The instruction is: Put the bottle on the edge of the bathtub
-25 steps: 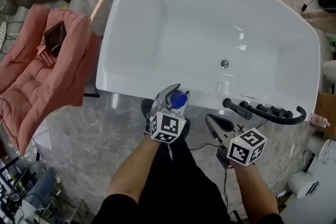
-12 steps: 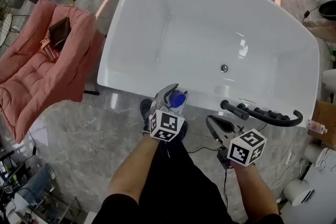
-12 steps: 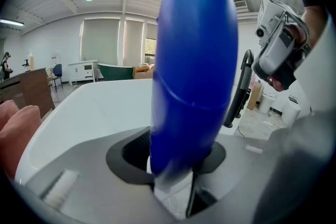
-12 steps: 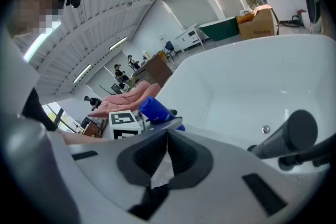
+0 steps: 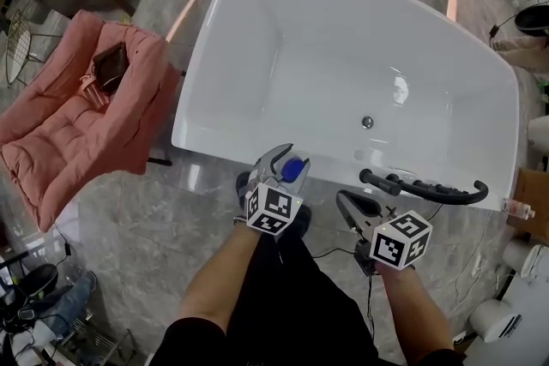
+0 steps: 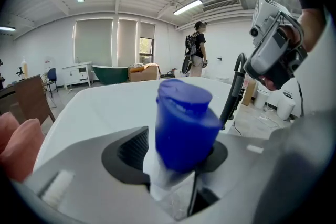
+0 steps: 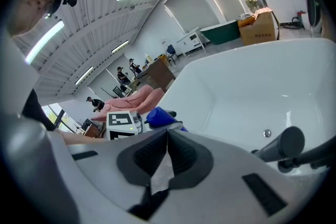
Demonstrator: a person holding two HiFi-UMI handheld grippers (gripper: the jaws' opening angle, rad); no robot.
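At lower centre of the head view, left gripper (image 5: 283, 160) with jaws just opened to their widest, blue-capped bottle (image 5: 294, 170) between them at the near rim of the white bathtub (image 5: 343, 39), one pad clear of it. To the lower right, right gripper (image 5: 344, 198) closed on nothing, short of the rim

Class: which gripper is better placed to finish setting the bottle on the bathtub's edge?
Left. The bottle stands between the jaws of the left gripper, which have just been opening, at the bathtub's near rim. The right gripper is shut, empty, back from the rim.
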